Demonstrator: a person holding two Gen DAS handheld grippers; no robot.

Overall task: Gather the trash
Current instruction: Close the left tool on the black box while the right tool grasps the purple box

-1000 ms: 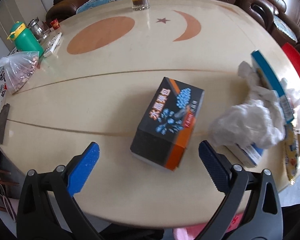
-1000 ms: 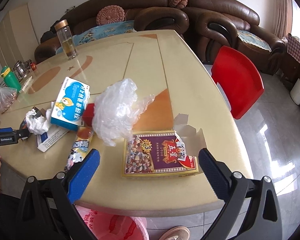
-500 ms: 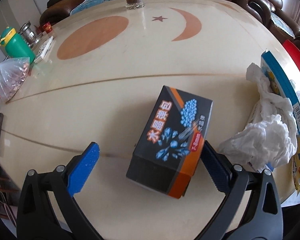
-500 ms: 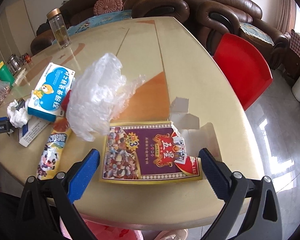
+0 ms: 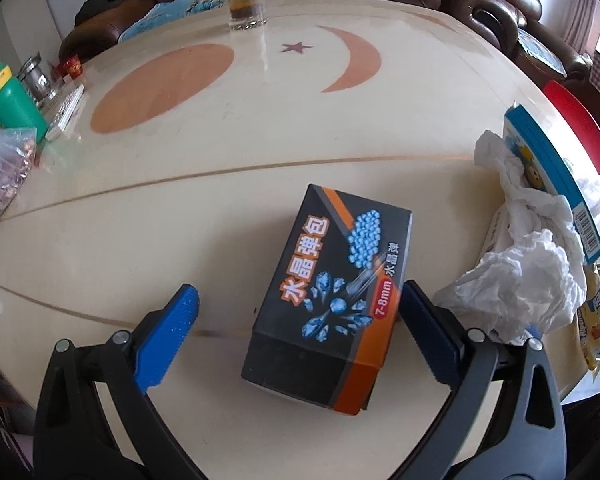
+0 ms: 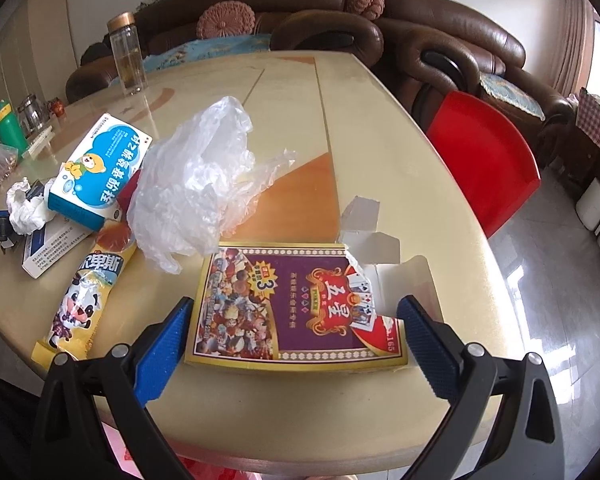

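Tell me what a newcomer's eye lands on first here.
In the left wrist view, the black-and-orange box lying on the table between the open left gripper. In the right wrist view, the purple playing-card box at the table's near edge before the open right gripper, with a crumpled clear plastic bag behind it.

box [image 5: 332, 296]: black, orange stripe | card box [image 6: 296, 308]: purple, gold border | chair [image 6: 484, 160]: red

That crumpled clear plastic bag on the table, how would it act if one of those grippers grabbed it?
The crumpled clear plastic bag would probably collapse and flop, since it is thin, wrinkled film. It looks very light, likely to slide or drift when nudged. The open right gripper might pinch only a fold.
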